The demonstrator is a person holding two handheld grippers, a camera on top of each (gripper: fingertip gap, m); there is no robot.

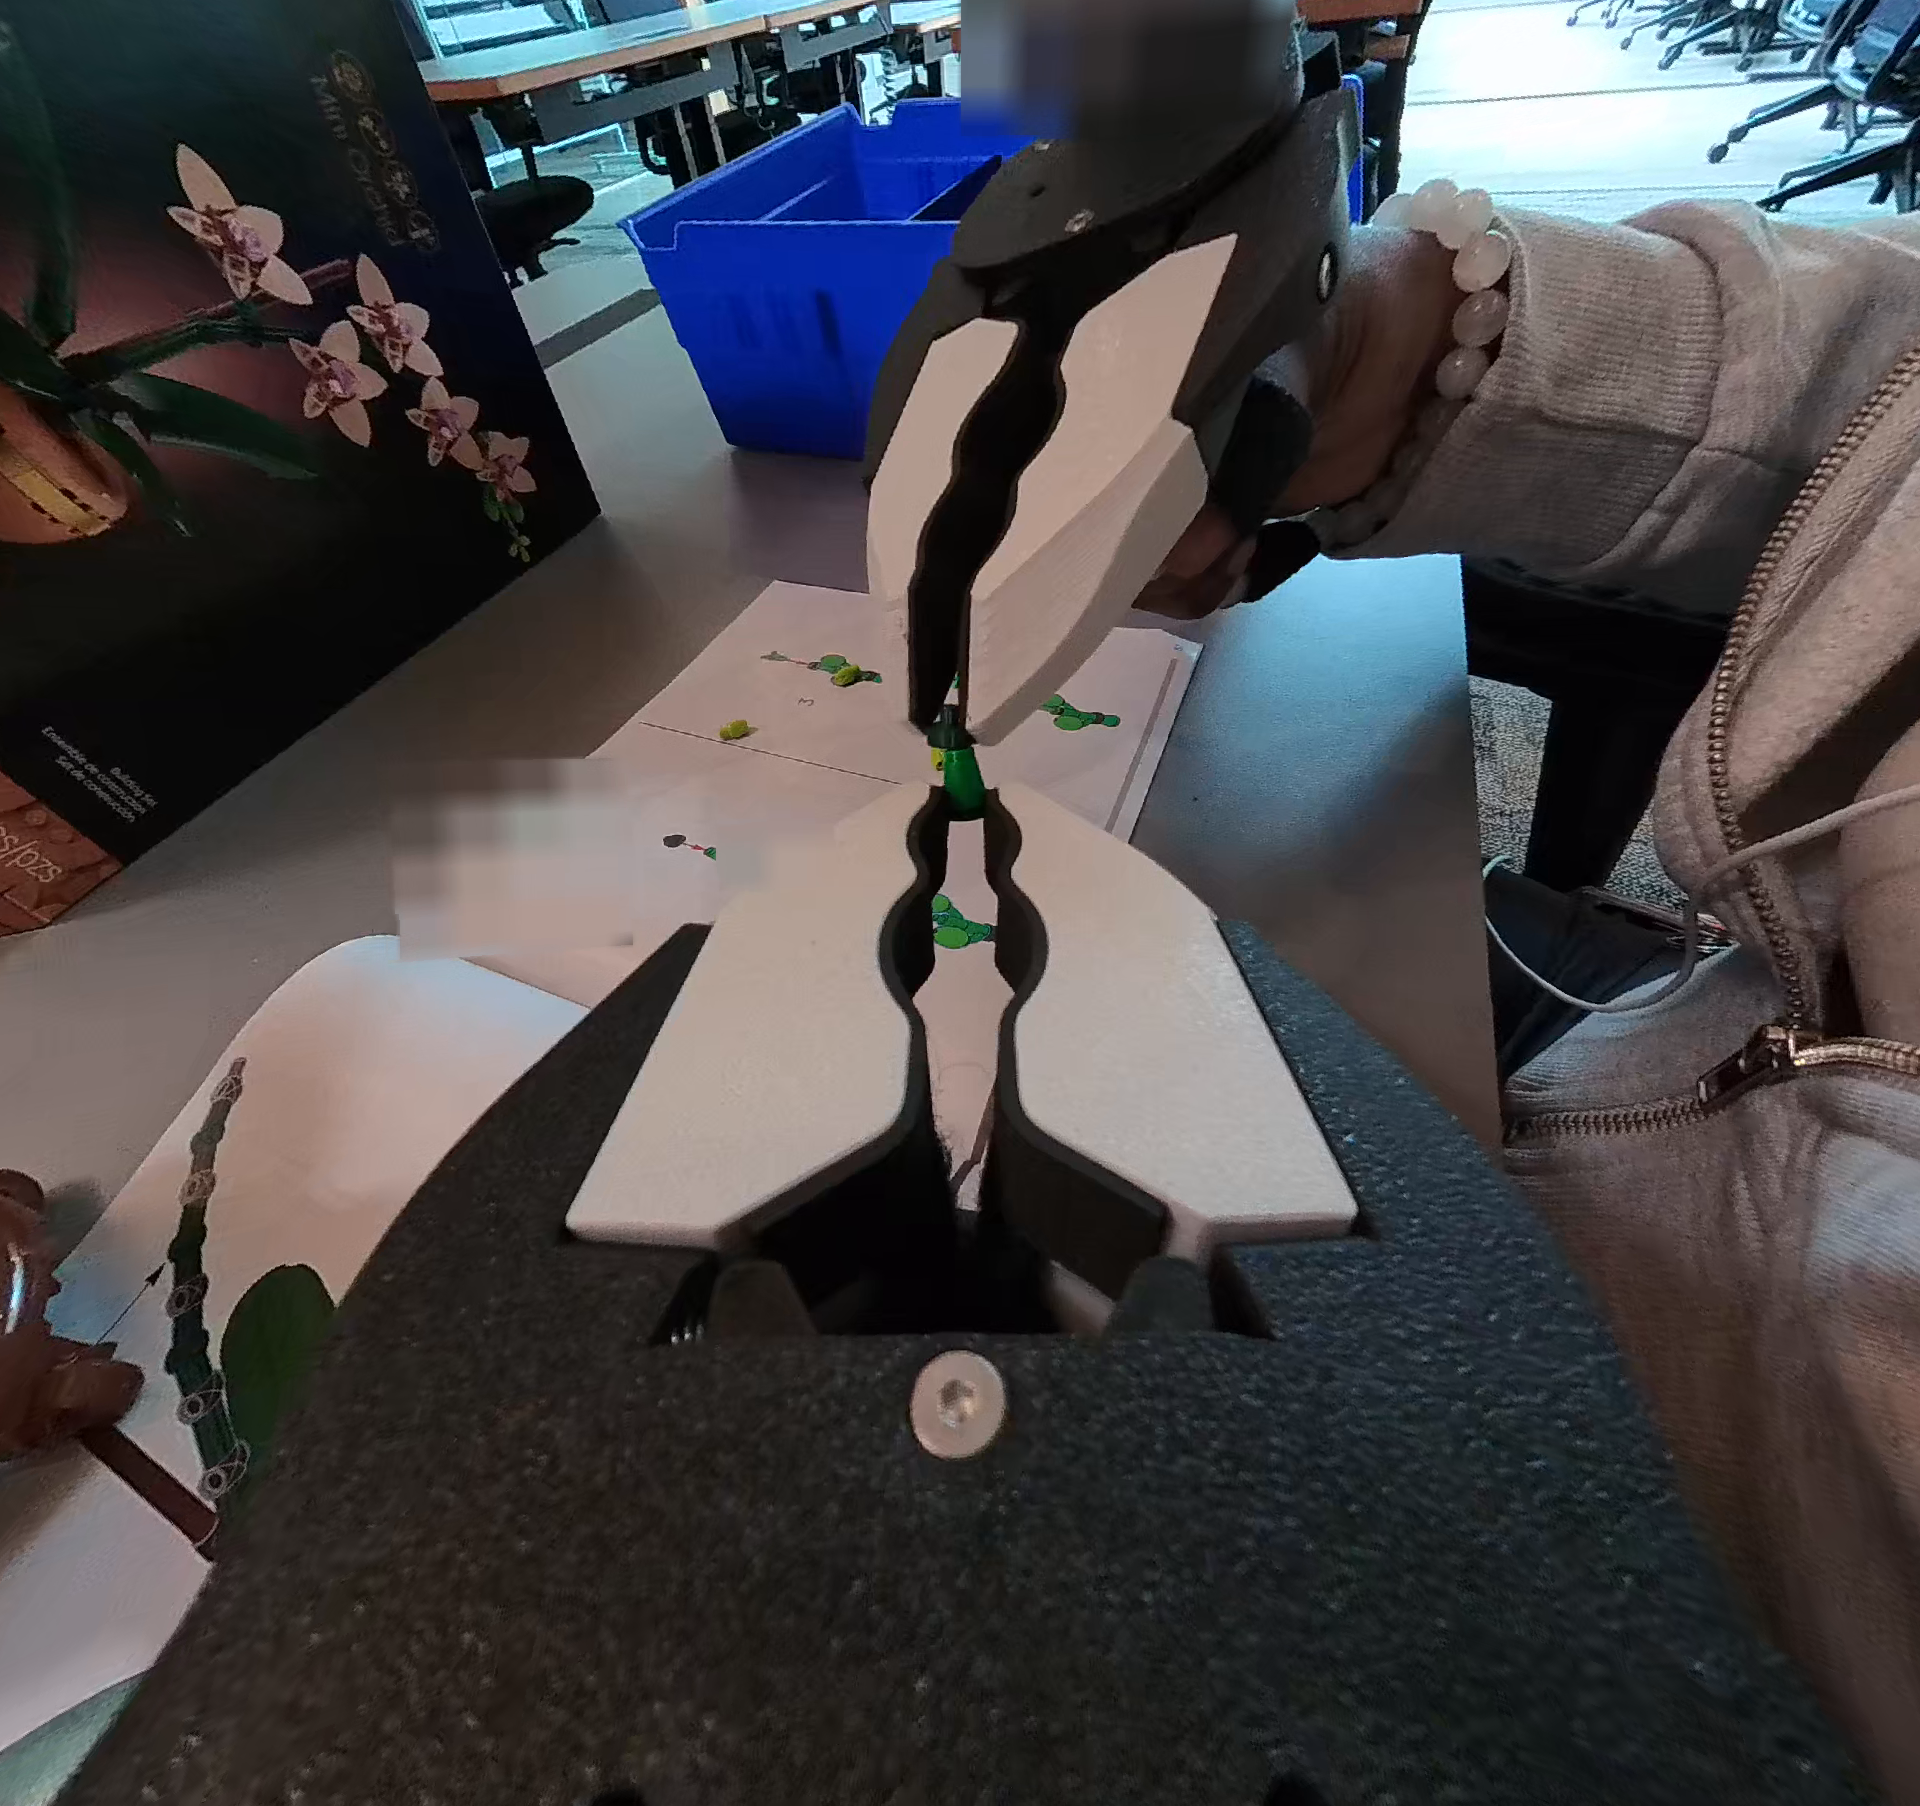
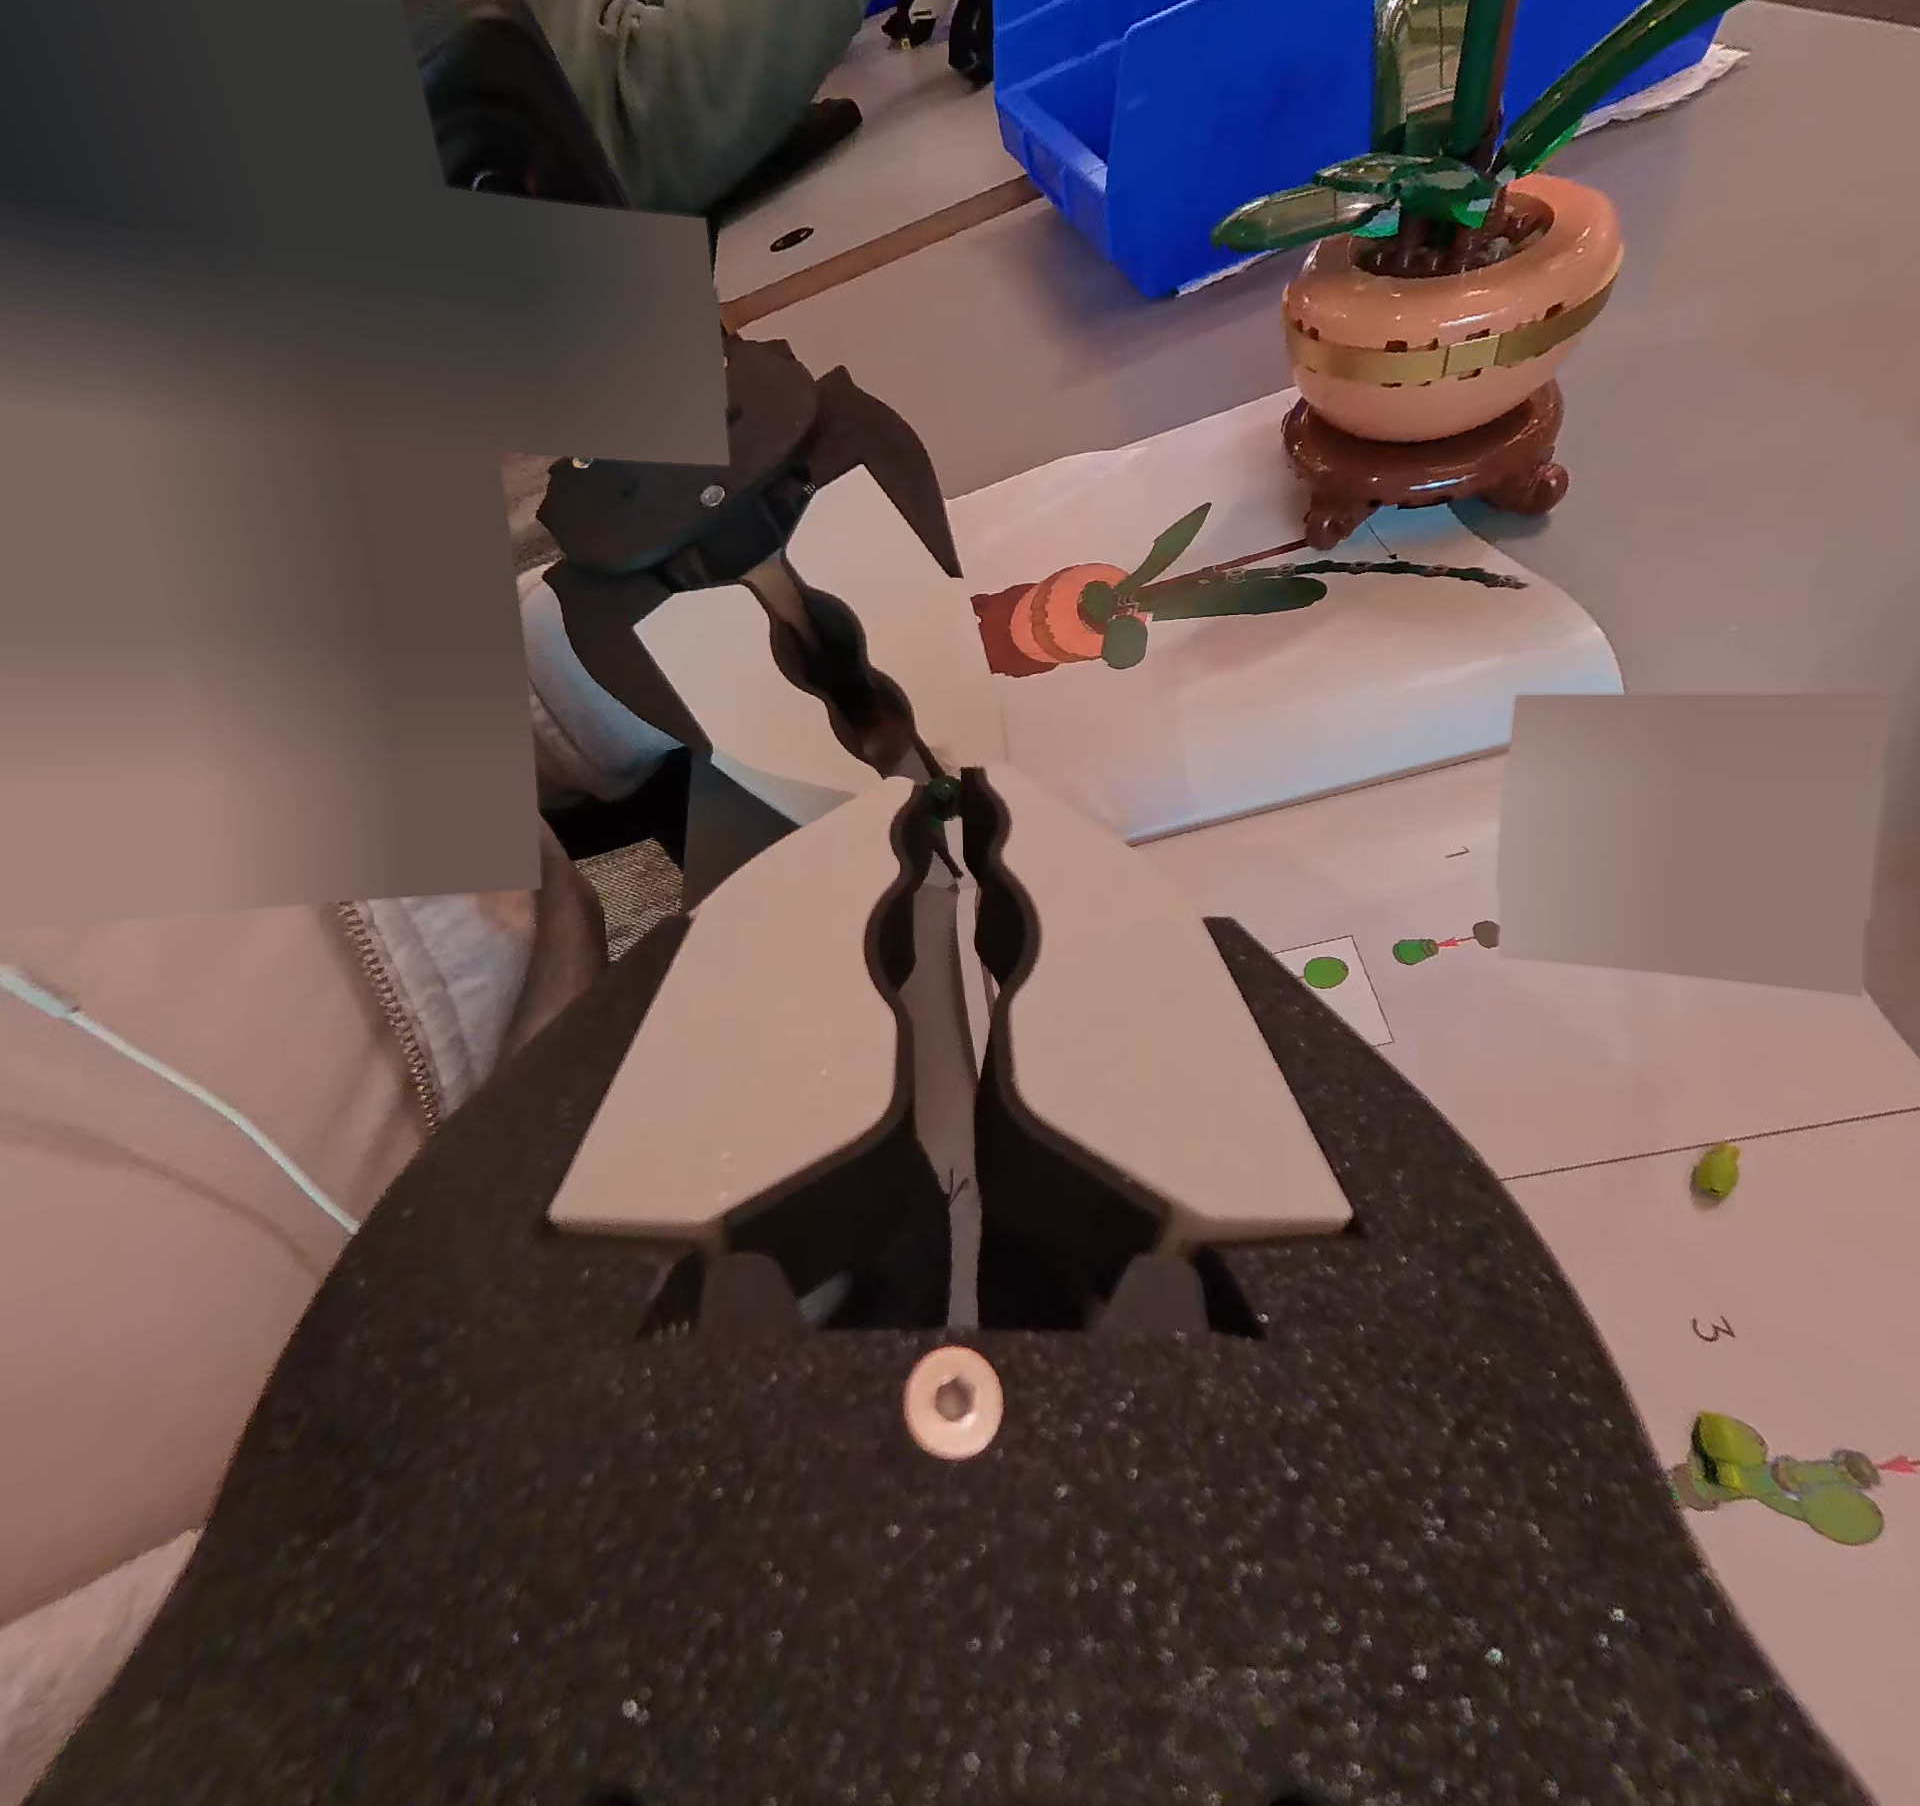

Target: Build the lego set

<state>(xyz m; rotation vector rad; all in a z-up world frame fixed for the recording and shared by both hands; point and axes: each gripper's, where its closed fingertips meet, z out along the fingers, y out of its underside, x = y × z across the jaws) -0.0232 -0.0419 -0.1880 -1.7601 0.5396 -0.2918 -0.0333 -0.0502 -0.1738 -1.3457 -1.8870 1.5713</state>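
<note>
Grey counter (image 1: 1299, 821) space in an office with desks and chairs behind is taken up by open instruction sheets (image 1: 790, 717). Nearest in the left wrist view, the left gripper (image 1: 961, 800) is seen with its fingers clenched on a small bright green piece (image 1: 961, 771), held just above the sheets. Directly beyond, the right gripper (image 1: 948, 717) is brought down tip to tip against it, its fingers pinched on a tiny dark green piece (image 1: 948, 730) that touches the top of the bright green one. A loose lime piece (image 1: 736, 729) is left on the sheet to the left. Farther back, a dark set box (image 1: 260, 354) is stood at the left and a blue bin (image 1: 810, 302) behind. In the right wrist view, a partly built potted plant model (image 2: 1449, 343) is seen on the counter, near the blue bin (image 2: 1143, 115).
</note>
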